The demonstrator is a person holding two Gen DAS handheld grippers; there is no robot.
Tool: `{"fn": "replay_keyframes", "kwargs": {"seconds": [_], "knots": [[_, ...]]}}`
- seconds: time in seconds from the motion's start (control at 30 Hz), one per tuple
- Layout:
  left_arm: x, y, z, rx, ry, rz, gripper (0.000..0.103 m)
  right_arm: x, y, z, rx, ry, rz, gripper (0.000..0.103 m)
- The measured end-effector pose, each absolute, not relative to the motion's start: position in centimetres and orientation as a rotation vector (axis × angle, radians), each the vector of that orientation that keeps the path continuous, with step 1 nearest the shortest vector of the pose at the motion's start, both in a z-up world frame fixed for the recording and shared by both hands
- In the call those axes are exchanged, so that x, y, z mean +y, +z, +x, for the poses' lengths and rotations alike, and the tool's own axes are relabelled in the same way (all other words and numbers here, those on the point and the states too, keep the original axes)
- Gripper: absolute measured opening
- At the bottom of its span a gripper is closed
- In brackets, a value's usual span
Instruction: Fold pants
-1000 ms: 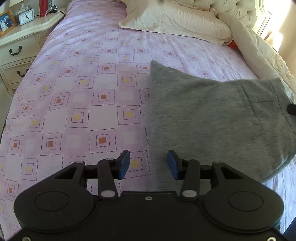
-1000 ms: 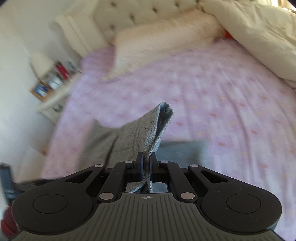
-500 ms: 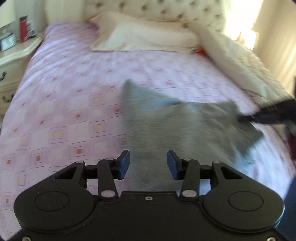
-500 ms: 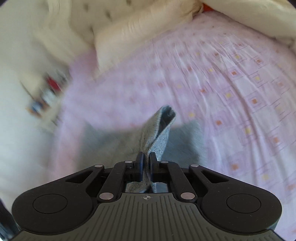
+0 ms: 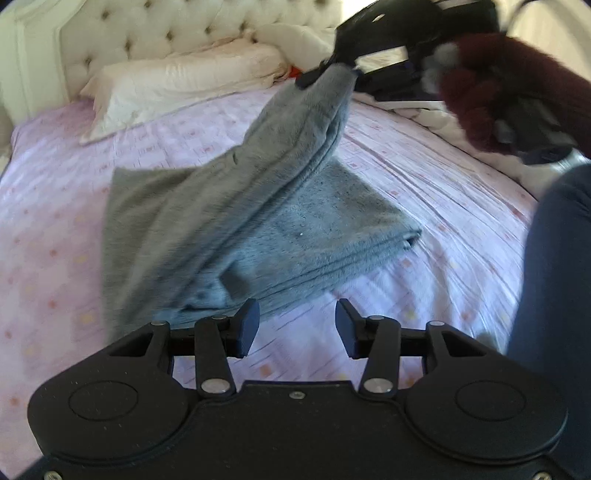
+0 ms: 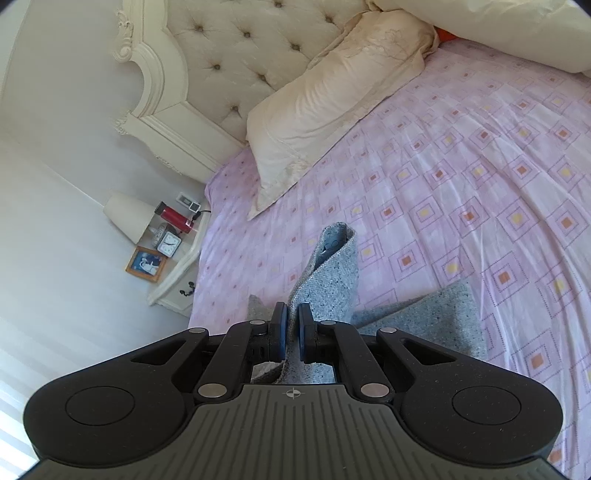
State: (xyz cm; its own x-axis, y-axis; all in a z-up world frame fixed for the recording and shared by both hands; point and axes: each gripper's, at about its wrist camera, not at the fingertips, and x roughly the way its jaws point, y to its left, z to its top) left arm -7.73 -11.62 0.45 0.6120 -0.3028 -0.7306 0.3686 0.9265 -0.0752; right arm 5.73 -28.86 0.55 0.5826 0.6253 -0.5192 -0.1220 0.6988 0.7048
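Grey pants point(image 5: 229, 221) lie partly folded on the pink patterned bedspread point(image 5: 424, 155). My right gripper point(image 6: 291, 326) is shut on one edge of the pants point(image 6: 328, 273) and holds it lifted high above the bed; it shows at the top of the left wrist view point(image 5: 328, 70). The lifted cloth hangs in a slanting sheet down to the folded part point(image 5: 332, 229). My left gripper point(image 5: 295, 326) is open and empty, low over the bedspread just in front of the near edge of the pants.
A cream pillow point(image 5: 177, 85) and tufted headboard point(image 6: 240, 55) are at the far end. A cream duvet point(image 6: 480, 26) is bunched at the right. A nightstand point(image 6: 177, 273) with lamp, clock and photo stands left of the bed. A person's leg point(image 5: 554, 277) is at right.
My right gripper has lifted the pants edge higher and carried it up and across the bed. My left gripper has swung right, staying open, and now faces the raised cloth.
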Motion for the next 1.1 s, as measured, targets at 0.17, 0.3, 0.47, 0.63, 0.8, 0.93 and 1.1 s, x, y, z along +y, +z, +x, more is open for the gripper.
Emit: {"fn": "replay_keyframes", "kwargs": {"seconds": [0.17,0.3,0.47,0.63,0.8,0.93,1.1], "knots": [[-12.1,-0.5,-4.8,0.805,-0.260,0.050,0.054,-29.3,0.4,5.6,0.848,0.474,0.682,0.007],[-10.0,-2.9,-2.7,0.942,-0.209,-0.027,0.052,-29.4,0.2,5.7,0.851,0.460,0.688,0.007],[-5.4,-2.9,-3.9,0.980,-0.164,-0.295,0.038,-29.8,-0.2,5.6,0.882,0.414,0.671,0.007],[-0.9,-3.3,-5.0,0.982,-0.040,-0.486,0.032,-29.8,-1.0,5.6,0.993,0.322,0.564,0.007],[1.0,-2.4,-5.5,1.054,-0.002,-0.580,0.036,-28.9,-1.7,5.6,1.094,0.171,0.346,0.009],[0.8,-0.9,-7.2,1.104,0.003,-0.475,0.042,-29.7,0.1,4.8,0.963,0.182,0.409,0.009],[-0.9,3.8,-7.6,0.939,-0.054,-0.301,0.047,-29.1,0.3,4.9,0.942,0.293,0.451,0.009]]}}
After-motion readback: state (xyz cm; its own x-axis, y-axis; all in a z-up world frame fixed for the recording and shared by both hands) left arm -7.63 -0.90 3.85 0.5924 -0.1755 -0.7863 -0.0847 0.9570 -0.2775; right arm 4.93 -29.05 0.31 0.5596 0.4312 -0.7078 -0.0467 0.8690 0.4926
